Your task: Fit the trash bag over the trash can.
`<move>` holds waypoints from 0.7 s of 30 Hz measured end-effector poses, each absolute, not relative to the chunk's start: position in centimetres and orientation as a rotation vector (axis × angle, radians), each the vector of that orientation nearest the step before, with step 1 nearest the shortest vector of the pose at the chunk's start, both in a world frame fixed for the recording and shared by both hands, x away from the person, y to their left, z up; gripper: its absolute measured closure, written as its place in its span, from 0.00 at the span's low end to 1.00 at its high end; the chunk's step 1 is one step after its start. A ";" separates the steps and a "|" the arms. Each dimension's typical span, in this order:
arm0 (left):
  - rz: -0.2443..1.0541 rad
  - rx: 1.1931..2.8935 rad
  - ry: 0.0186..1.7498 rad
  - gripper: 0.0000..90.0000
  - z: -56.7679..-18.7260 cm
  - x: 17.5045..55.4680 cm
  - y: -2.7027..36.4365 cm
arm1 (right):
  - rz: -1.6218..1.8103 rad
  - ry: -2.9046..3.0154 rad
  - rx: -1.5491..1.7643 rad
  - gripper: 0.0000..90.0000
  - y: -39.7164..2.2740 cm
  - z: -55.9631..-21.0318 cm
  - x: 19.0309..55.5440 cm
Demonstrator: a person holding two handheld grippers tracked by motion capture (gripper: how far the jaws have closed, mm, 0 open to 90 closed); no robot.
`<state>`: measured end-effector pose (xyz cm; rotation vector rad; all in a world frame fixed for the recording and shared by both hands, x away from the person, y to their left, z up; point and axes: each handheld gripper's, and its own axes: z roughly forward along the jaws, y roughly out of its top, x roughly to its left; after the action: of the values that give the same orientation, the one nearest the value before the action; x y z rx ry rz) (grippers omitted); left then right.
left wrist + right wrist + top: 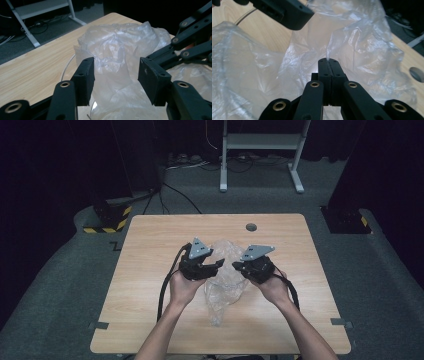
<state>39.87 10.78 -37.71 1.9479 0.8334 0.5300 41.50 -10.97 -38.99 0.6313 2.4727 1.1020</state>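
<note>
Bag: clear plastic bag (pixel 225 277), thin and crumpled, lies at the middle of the wooden counter (pixel 150 270), between the two hands and partly lifted up into a soft heap.
Left tongs: the left tongs (pixel 116 75) are spread, with bag film bulging between the two pads; the pads do not press on it.
Right tongs: the right tongs (pixel 329 65) are pressed together and pinch a thin fold of the bag, a small tip of film coming out above the pads.
Step in hand: I judge that the person tries to open or spread the bag, one side already caught and the other side to be caught next.
How to do it well: bring the left tongs onto a single layer of film near the edge, not onto the whole heap, so the two layers can separate.
Pull: after closing, move the hands apart slowly and level; the film is thin and may tear or slip out.
Right side: hold the pinch firm and quiet while the left closes.
Other things: round hole (pixel 251 227) in the counter at the far side, well apart from the bag.
</note>
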 end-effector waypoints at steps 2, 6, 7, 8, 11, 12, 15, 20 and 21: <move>0.535 1.927 0.828 0.53 -37.5 39.6 10.8 | 1.098 2.489 0.626 1.00 -10.9 -39.2 41.5; 0.538 1.912 0.837 0.54 -37.4 39.7 10.9 | 1.103 2.520 0.648 0.99 -10.8 -39.9 41.7; 0.531 1.917 0.843 0.54 -37.5 39.8 10.8 | 1.126 2.529 0.660 0.99 -10.9 -40.0 41.8; 0.527 1.930 0.851 0.55 -37.7 40.1 10.8 | 1.139 2.536 0.669 0.99 -10.9 -40.1 41.8; 0.505 1.988 0.871 0.59 -38.4 41.0 10.6 | 1.186 2.550 0.698 0.98 -11.1 -40.5 42.0; 0.497 2.011 0.880 0.61 -38.6 41.3 10.5 | 1.193 2.548 0.704 0.97 -11.1 -40.5 42.0; 0.437 2.028 0.897 0.69 -39.3 42.0 10.6 | 1.202 2.556 0.702 0.89 -11.1 -40.6 42.0; 0.449 2.025 0.911 0.75 -39.3 42.1 10.7 | 1.248 2.512 0.717 0.84 -11.1 -40.8 41.8; 0.450 2.025 0.912 0.75 -39.3 42.1 10.7 | 1.256 2.502 0.722 0.84 -11.1 -40.9 41.7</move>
<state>42.07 10.67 -39.29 2.0249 0.9122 0.4500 41.70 -11.09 -40.86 0.7223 2.5024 1.2562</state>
